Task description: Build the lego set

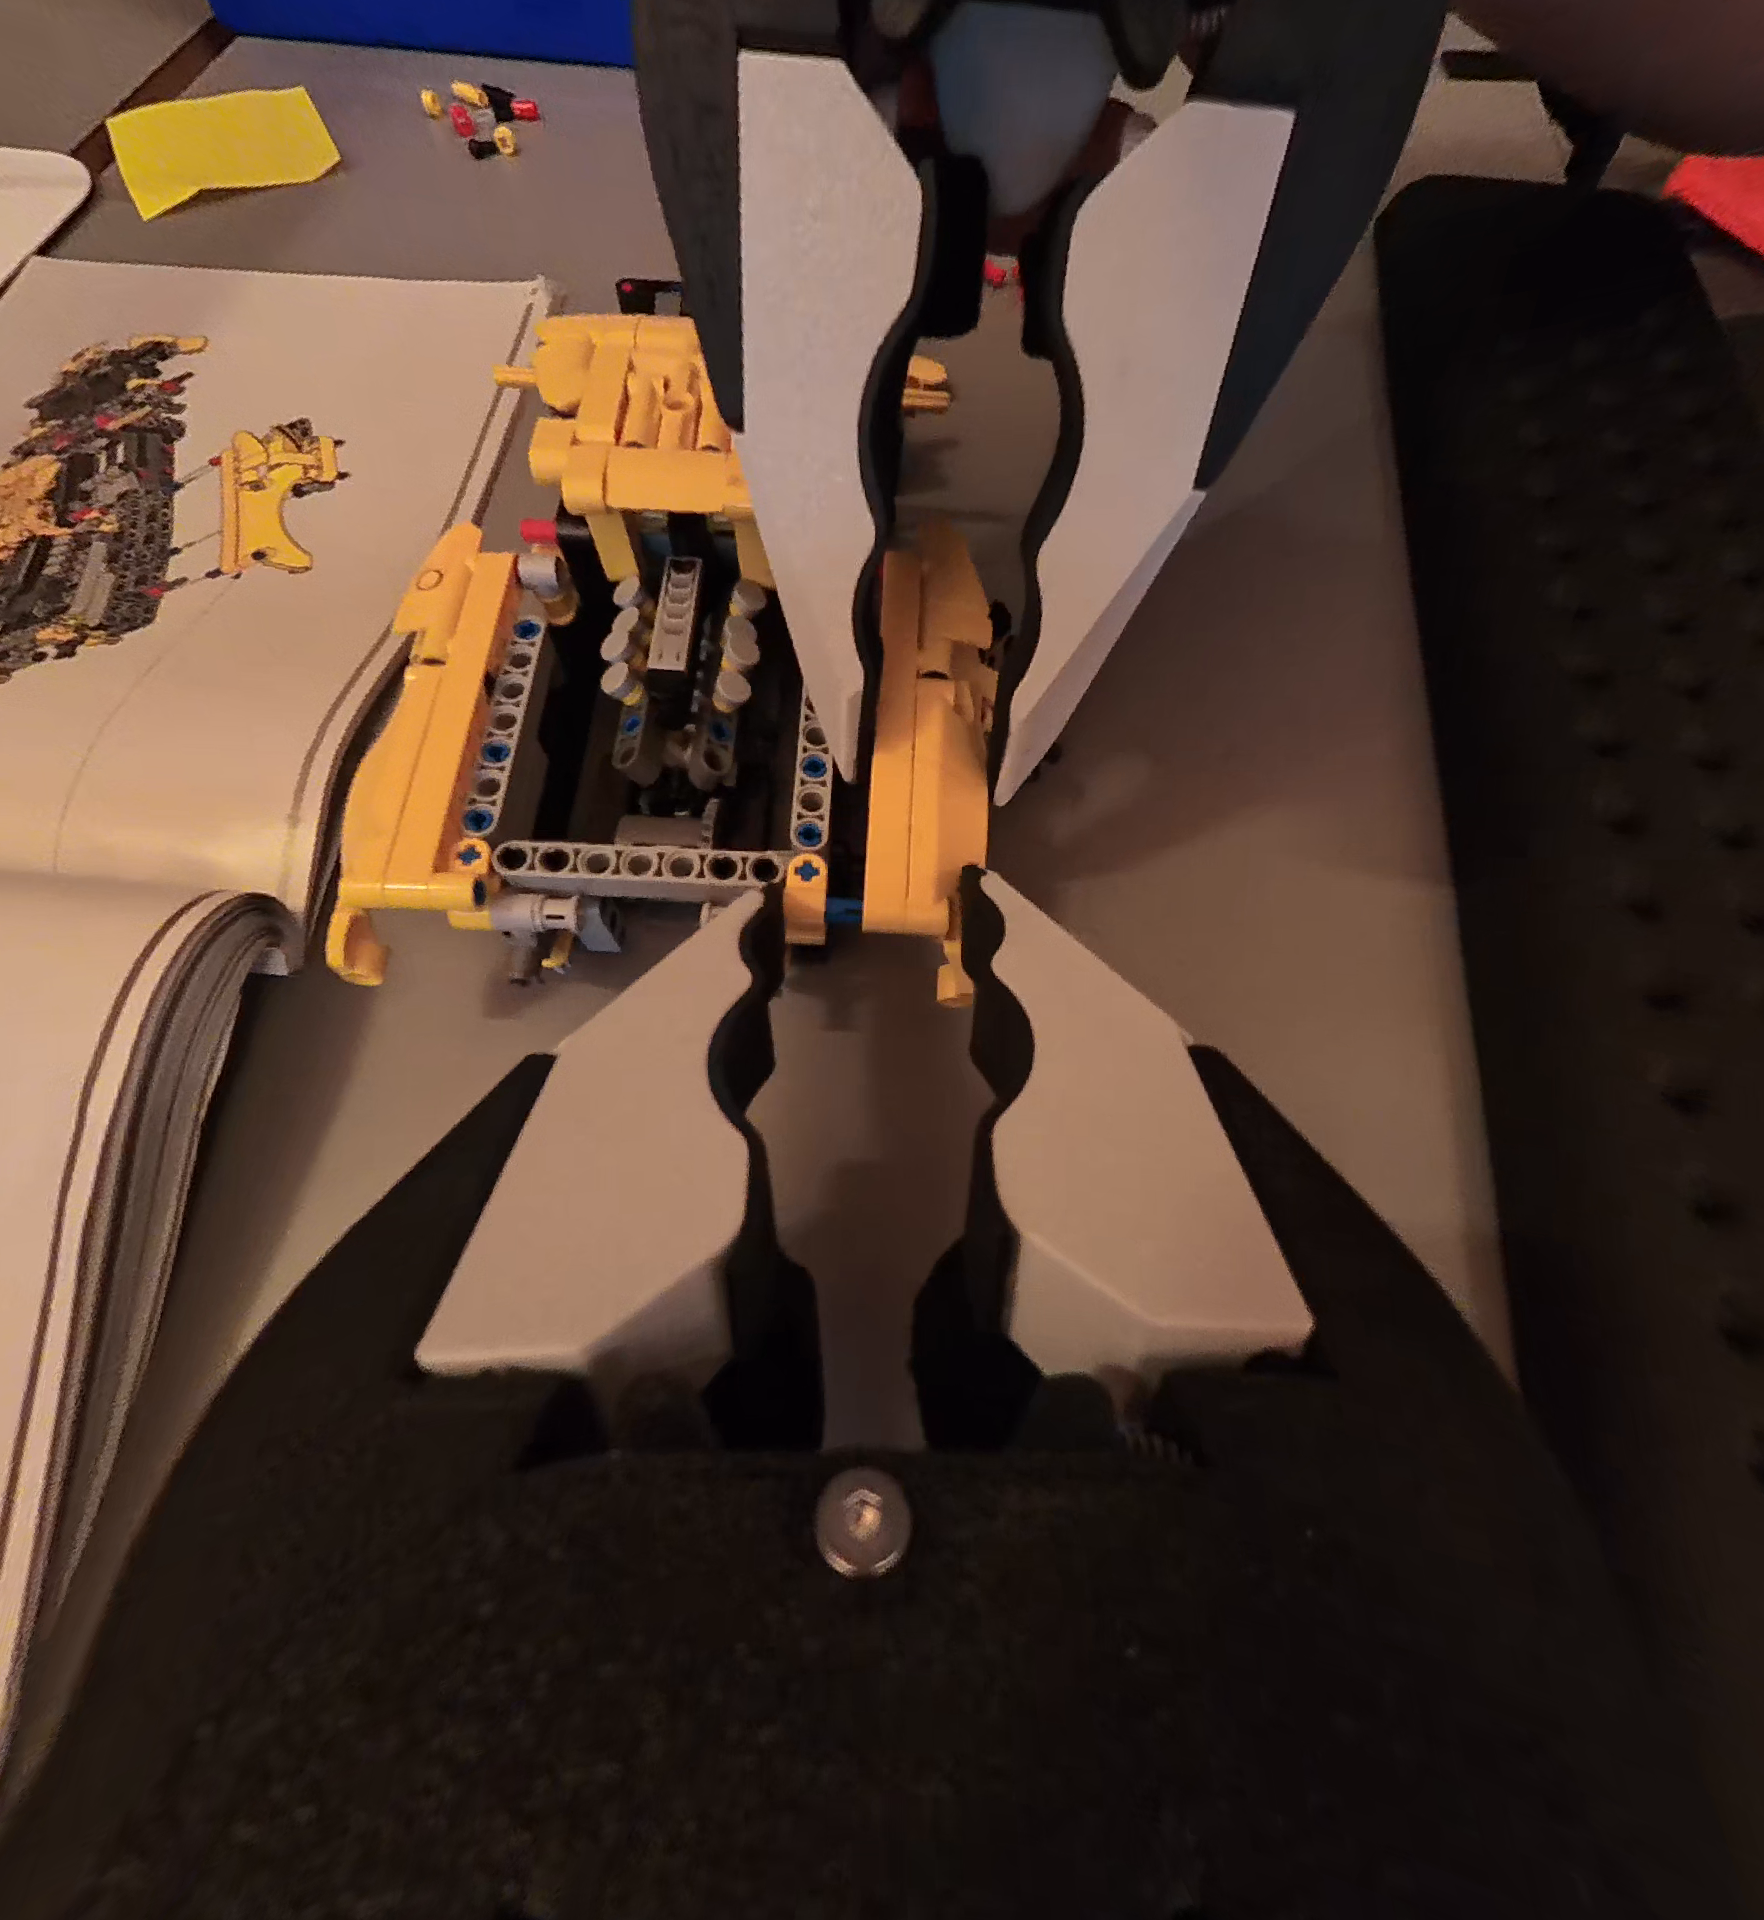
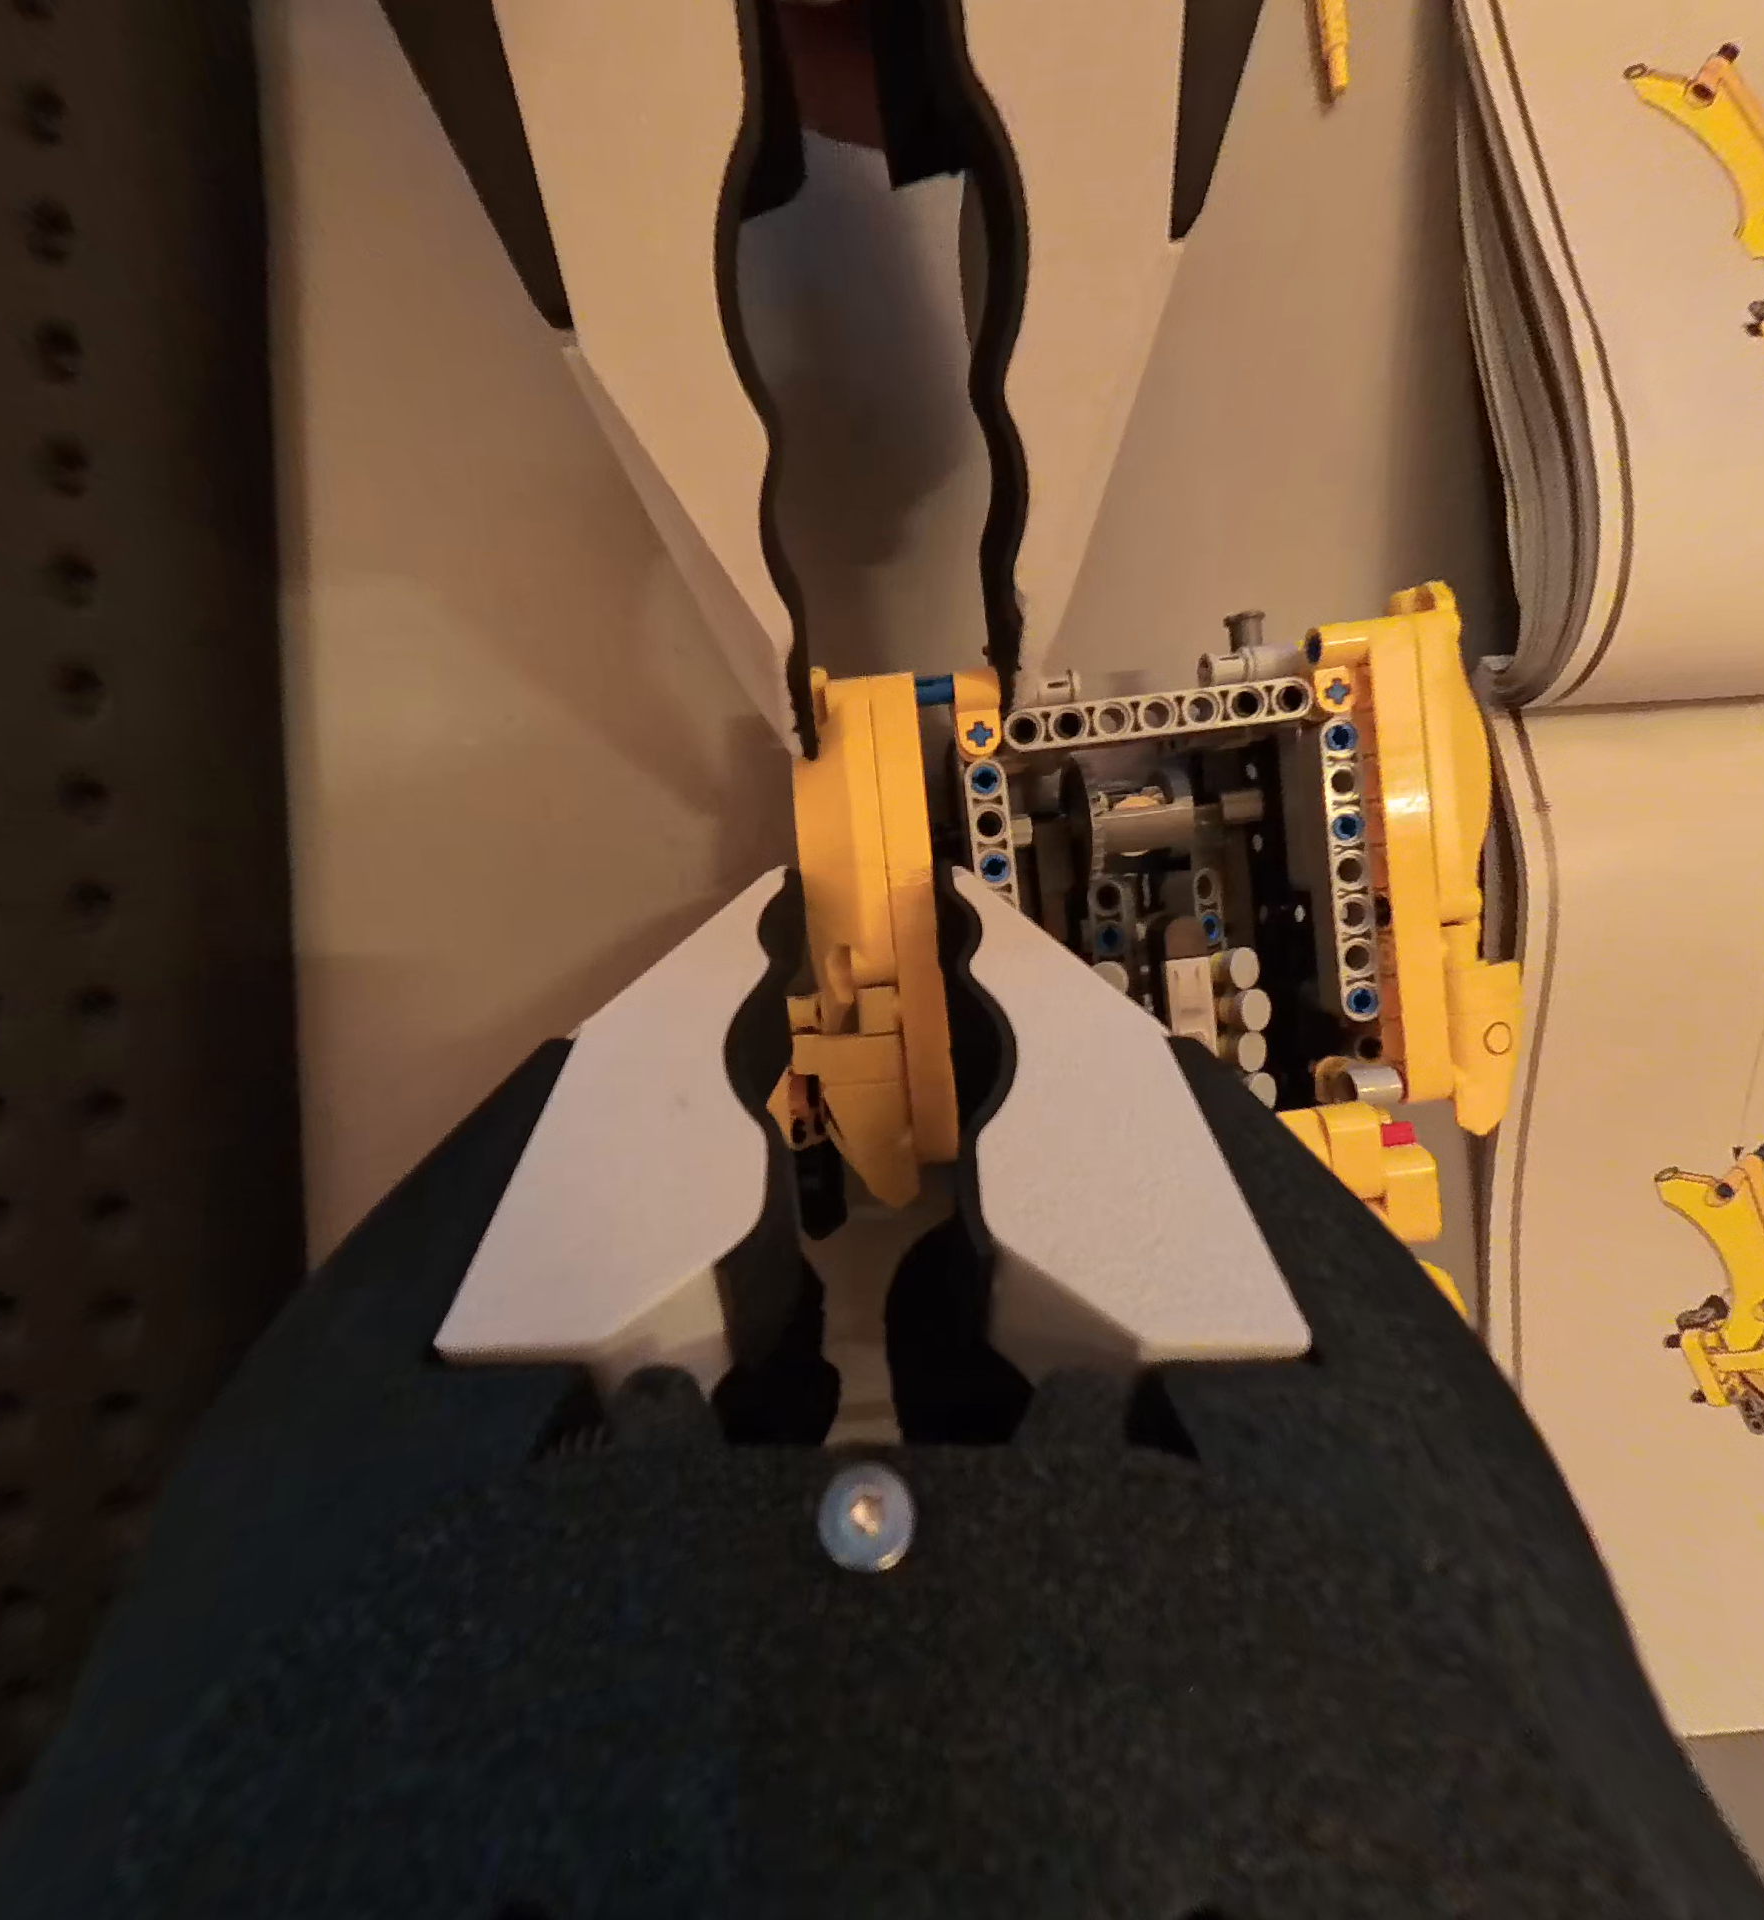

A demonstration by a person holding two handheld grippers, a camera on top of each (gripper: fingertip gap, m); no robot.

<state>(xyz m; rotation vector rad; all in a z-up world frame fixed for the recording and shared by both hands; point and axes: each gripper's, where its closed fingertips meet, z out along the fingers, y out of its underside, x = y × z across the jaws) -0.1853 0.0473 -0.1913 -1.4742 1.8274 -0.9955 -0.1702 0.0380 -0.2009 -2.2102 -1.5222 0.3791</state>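
Note:
A partly built yellow, grey and black lego vehicle [image 1: 649, 665] stands on the table, its engine bay open from above. Its yellow side panel [image 1: 925, 748] is held from both ends. My left gripper [image 1: 873, 888] is closed on the near end of that panel. My right gripper [image 1: 925, 784] comes in from the far side and clamps the same panel. In the right wrist view, my right gripper [image 2: 873, 878] has its pads on both faces of the panel [image 2: 857, 821], and the left gripper [image 2: 904, 707] pinches the far end. The rest of the vehicle [image 2: 1169, 831] sits to the right.
An open instruction book [image 1: 130, 644] lies against the model's other side; it also shows in the right wrist view [image 2: 1688, 883]. A black studded mat [image 1: 1605, 831] borders the panel side. A yellow paper [image 1: 223, 145], small loose pieces [image 1: 483, 114] and a red sheet [image 1: 1761, 208] lie farther back. The tips of both grippers are at nearly the same place.

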